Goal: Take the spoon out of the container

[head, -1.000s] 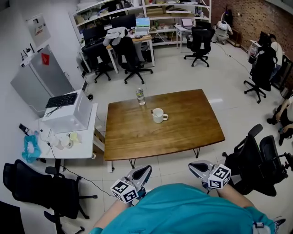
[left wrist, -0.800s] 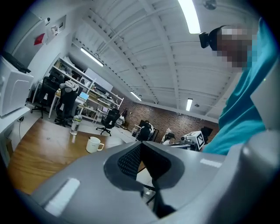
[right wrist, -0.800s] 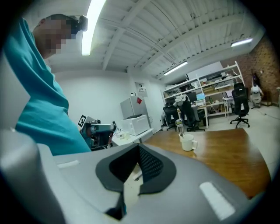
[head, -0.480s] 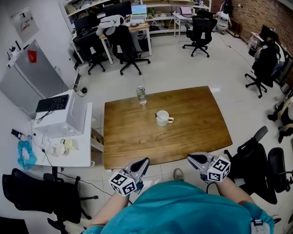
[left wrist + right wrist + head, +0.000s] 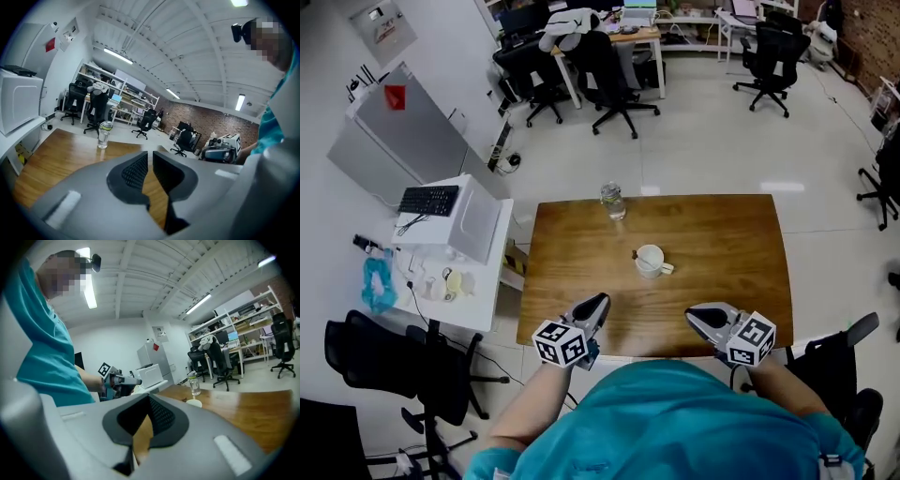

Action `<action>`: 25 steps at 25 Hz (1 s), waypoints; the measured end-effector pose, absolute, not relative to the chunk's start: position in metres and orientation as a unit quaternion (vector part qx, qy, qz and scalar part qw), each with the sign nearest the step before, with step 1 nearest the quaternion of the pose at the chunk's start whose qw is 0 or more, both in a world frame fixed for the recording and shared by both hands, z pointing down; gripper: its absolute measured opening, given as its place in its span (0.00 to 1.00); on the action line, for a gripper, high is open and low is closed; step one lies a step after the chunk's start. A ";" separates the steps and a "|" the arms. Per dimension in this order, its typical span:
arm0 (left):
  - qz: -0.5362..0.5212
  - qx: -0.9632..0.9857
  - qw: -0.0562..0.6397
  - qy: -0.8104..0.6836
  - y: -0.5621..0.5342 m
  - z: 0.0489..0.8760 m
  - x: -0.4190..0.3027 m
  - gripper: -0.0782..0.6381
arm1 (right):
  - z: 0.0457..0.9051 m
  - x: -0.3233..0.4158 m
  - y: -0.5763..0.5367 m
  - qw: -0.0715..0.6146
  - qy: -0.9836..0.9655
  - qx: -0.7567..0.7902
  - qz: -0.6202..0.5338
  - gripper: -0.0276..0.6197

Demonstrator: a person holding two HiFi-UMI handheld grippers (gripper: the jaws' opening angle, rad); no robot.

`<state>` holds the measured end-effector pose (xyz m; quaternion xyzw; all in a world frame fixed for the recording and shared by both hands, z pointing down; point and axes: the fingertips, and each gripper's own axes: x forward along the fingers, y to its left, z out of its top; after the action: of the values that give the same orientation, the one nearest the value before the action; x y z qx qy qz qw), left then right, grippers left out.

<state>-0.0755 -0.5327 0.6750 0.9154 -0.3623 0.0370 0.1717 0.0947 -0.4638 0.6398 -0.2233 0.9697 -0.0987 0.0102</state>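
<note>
A white mug (image 5: 650, 260) stands near the middle of the wooden table (image 5: 722, 234), with the spoon (image 5: 639, 255) leaning in it. Both grippers hover over the table's near edge, well short of the mug. My left gripper (image 5: 602, 300) has just been opening: its jaws show a narrow slit with nothing between them (image 5: 150, 157). On the right, my right gripper (image 5: 691, 314) has its tips touching and holds nothing (image 5: 149, 399). In the right gripper view the mug (image 5: 193, 403) sits far ahead, with the left gripper (image 5: 133, 380) off to the left.
A water bottle (image 5: 612, 201) stands at the table's far edge, beyond the mug. A white cart (image 5: 478, 309) with a printer and keyboard adjoins the table's left side. Black office chairs stand at the near left (image 5: 394, 361) and near right (image 5: 848, 342).
I have come closer to the table. Both grippers, earlier short of its near edge, now reach over that edge. The mug and bottle have not moved on the table.
</note>
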 end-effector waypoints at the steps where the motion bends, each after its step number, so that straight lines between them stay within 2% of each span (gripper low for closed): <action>1: 0.051 0.910 0.181 -0.369 -0.552 0.683 -0.073 0.14 | 0.642 0.097 -0.475 0.007 0.970 -0.220 -0.100 0.05; 7: 0.145 0.888 0.256 -0.352 -0.659 0.761 -0.071 0.28 | 0.664 0.080 -0.523 -0.009 0.963 -0.236 -0.127 0.05; 10: 0.158 0.872 0.321 -0.333 -0.698 0.798 -0.064 0.33 | 0.674 0.071 -0.536 -0.030 0.957 -0.254 -0.133 0.05; 15: 0.179 0.852 0.363 -0.333 -0.747 0.832 -0.059 0.43 | 0.679 0.061 -0.552 -0.039 0.947 -0.282 -0.146 0.05; 21: 0.196 0.830 0.399 -0.336 -0.767 0.858 -0.049 0.41 | 0.689 0.066 -0.569 -0.043 0.943 -0.291 -0.154 0.05; 23: 0.196 0.831 0.398 -0.335 -0.770 0.856 -0.047 0.38 | 0.690 0.065 -0.571 -0.043 0.943 -0.290 -0.156 0.05; 25: 0.198 0.838 0.382 -0.336 -0.771 0.850 -0.043 0.31 | 0.690 0.064 -0.572 -0.043 0.943 -0.290 -0.158 0.05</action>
<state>-0.0434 -0.7706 0.8499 0.8378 -0.3364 0.1978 0.3819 0.0643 -0.5720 0.6904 -0.2901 0.9428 -0.1583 -0.0435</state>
